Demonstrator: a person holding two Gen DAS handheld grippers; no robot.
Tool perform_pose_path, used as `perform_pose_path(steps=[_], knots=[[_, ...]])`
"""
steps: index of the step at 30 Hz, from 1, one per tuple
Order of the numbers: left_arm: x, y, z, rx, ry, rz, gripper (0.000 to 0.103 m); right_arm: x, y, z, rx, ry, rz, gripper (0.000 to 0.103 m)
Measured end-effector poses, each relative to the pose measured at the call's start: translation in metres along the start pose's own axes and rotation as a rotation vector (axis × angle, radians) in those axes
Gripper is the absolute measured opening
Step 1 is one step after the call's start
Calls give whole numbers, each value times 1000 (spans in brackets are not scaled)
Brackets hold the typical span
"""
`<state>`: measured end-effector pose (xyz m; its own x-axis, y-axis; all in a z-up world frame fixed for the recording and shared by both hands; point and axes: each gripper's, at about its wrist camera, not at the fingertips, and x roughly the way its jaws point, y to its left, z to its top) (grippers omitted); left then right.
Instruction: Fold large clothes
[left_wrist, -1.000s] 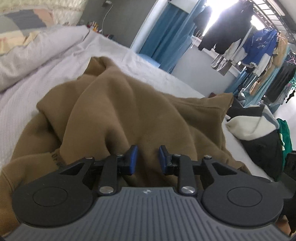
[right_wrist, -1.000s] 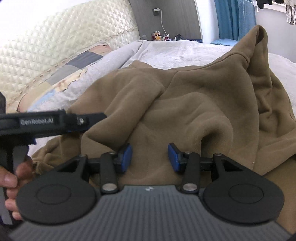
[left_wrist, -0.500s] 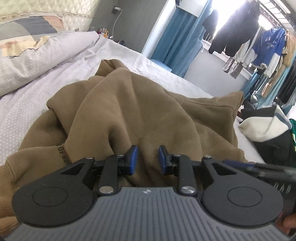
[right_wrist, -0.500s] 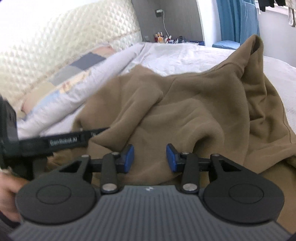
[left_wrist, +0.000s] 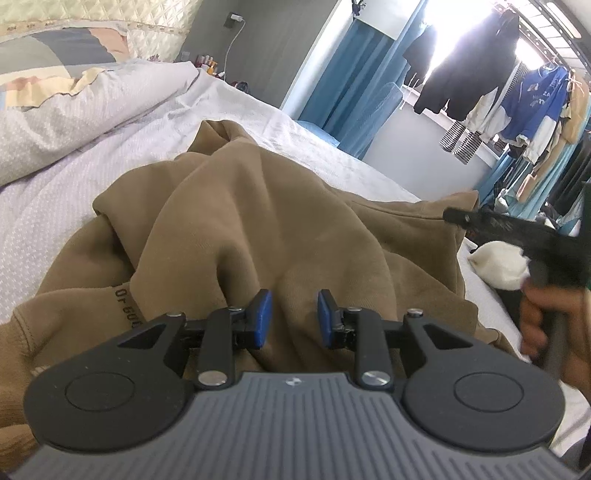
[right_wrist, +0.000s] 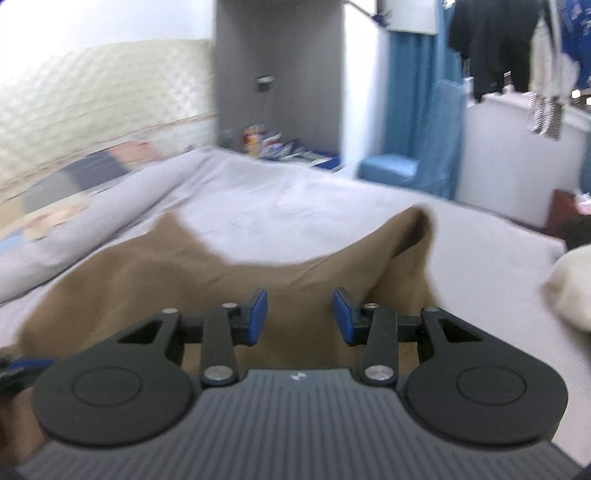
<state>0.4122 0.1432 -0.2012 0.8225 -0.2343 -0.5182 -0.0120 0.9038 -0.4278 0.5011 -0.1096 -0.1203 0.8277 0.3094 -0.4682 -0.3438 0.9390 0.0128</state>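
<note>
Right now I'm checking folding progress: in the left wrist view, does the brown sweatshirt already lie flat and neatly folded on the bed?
No. The brown sweatshirt is heaped in rumpled folds on the white bedspread.

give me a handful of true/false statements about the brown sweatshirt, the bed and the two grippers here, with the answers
1. The brown sweatshirt lies crumpled on the bed. True.
2. The sweatshirt is already folded into a neat rectangle. False: it is bunched in loose ridges, unfolded.
3. Brown fabric shows between the blue pads of the left gripper. True.
4. The bed sheet is dark blue. False: it is pale grey-white; the curtains are blue.
5. Clothes hang by the window beyond the bed. True.
6. The right gripper holds a white sock. False: only brown sweatshirt fabric lies at its pads, and the blurred view does not show a grip.
</note>
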Motion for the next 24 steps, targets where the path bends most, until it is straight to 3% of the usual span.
perform_pose_path(steps=[5, 8, 15, 24], knots=[[2, 3, -1, -7, -6, -7, 32, 25, -30, 9, 11, -112, -42, 41], [5, 3, -2, 6, -11, -5, 32, 40, -40, 9, 0, -119, -60, 32], [5, 9, -2, -28, -24, -41, 32, 76, -47, 4, -64, -79, -122, 29], [3, 6, -4, -9, -51, -103, 36, 120, -78, -17, 25, 57, -141, 23]])
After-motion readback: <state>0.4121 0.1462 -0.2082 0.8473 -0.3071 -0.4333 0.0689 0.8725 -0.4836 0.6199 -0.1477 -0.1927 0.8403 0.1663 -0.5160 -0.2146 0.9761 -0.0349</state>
